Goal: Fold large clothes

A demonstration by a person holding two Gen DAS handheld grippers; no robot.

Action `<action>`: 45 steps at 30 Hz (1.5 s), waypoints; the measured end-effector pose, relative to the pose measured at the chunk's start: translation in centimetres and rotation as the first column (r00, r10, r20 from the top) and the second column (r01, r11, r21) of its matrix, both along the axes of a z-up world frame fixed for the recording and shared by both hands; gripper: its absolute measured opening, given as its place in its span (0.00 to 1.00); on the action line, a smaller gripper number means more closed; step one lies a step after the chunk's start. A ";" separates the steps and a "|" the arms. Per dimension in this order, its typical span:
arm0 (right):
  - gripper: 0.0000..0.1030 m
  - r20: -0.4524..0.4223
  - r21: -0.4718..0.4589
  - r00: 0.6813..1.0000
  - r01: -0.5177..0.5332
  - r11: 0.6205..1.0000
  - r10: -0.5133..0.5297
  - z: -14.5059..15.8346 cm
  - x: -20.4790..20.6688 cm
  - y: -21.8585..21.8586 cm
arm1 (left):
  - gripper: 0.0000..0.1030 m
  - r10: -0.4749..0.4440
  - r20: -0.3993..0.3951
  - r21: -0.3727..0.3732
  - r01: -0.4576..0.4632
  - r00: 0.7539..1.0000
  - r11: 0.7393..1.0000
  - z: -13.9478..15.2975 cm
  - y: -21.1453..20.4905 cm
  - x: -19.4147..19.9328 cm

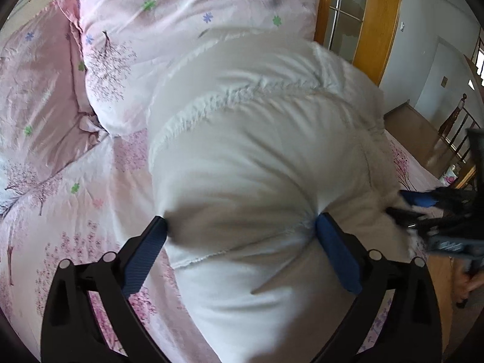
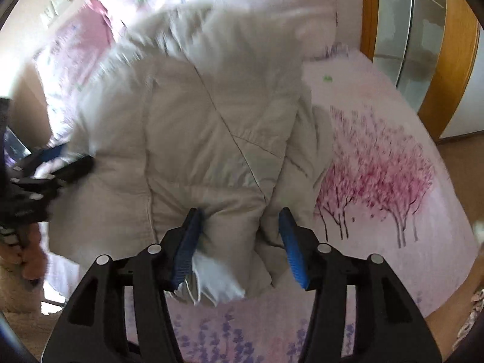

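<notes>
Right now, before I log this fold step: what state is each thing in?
left gripper: shut on the jacket, a thick fold between its pads.
right gripper: shut on the jacket's hem.
jacket: bunched, puffy, partly folded on the bed.
pillow: lying beyond the jacket.
bedsheet: spread, creased.

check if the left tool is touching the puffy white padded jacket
Touching. The left wrist view shows the left tool with both blue fingers pressed into the puffy white padded jacket, fabric bunched between them.
</notes>
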State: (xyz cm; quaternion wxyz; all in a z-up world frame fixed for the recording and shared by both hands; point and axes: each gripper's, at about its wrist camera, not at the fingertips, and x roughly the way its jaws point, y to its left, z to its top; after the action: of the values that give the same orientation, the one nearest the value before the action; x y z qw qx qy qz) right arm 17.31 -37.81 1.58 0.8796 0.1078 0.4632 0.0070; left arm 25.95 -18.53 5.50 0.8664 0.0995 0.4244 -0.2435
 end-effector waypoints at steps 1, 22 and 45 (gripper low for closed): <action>0.57 -0.004 -0.004 1.000 0.011 1.000 -0.011 -0.9 0.3 0.0 | 0.98 0.001 0.003 0.006 -0.001 1.000 1.000 -0.2 -0.3 0.0; 0.83 0.192 0.284 0.974 0.060 0.957 -0.118 4.8 0.0 -6.0 | 0.95 0.074 -0.215 -0.319 -0.141 0.974 0.937 -0.1 9.0 5.8; 0.90 -0.096 0.206 0.995 0.003 0.979 0.017 -0.7 13.2 -4.5 | 0.96 0.041 -0.112 -0.255 -0.068 0.993 0.965 -0.6 2.8 4.8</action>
State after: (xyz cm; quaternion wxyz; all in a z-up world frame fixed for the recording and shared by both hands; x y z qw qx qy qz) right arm 30.48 -42.28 0.88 0.8401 0.1967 0.5028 0.0526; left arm 30.77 -15.77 4.87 0.8546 -0.0391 0.4371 -0.2777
